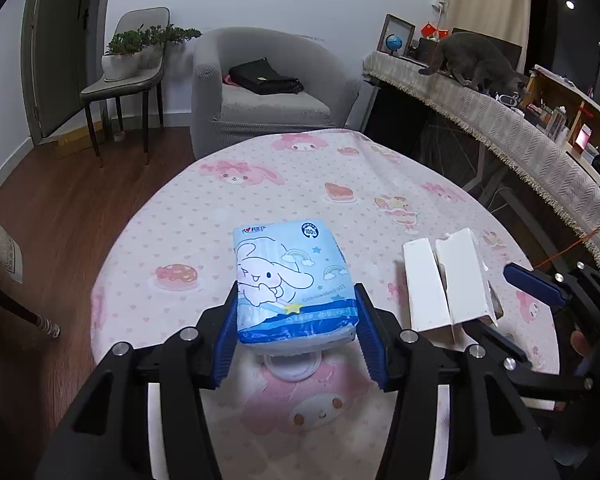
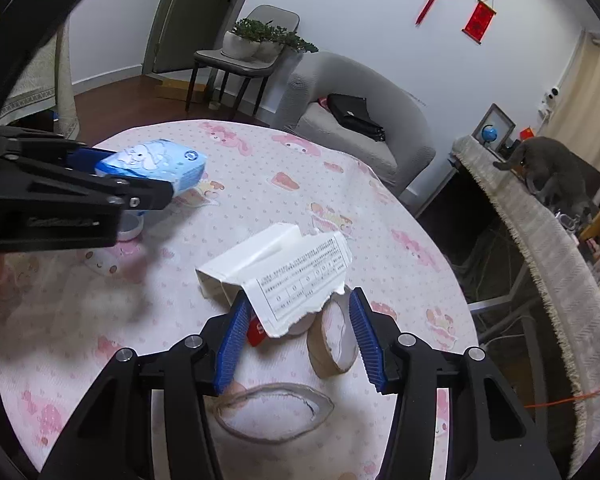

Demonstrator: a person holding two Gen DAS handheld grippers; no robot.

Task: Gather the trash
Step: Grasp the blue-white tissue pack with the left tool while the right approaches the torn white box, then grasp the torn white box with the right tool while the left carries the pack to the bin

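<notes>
On my left, the left gripper (image 1: 296, 316) has its 2 blue fingers (image 1: 225, 340) clamped on the near end of the blue tissue pack (image 1: 290, 276), 1 pad pressing each side. From the right wrist view the pack looks raised off the pink cartoon-print desk (image 1: 228, 216), with a small white lid (image 1: 294, 366) lying beneath it. To the right of the pack sits the torn white carton (image 2: 276, 276), printed flap up. My right gripper (image 2: 298, 336) reaches around the carton's near edge, fingers (image 2: 232, 344) partly apart; the left pad is at the carton's corner, but I cannot tell whether they grip it. A cardboard tape ring (image 2: 332, 344) stands between them, just inside the right pad, and a flattened ring (image 2: 274, 414) lies nearer me.
</notes>
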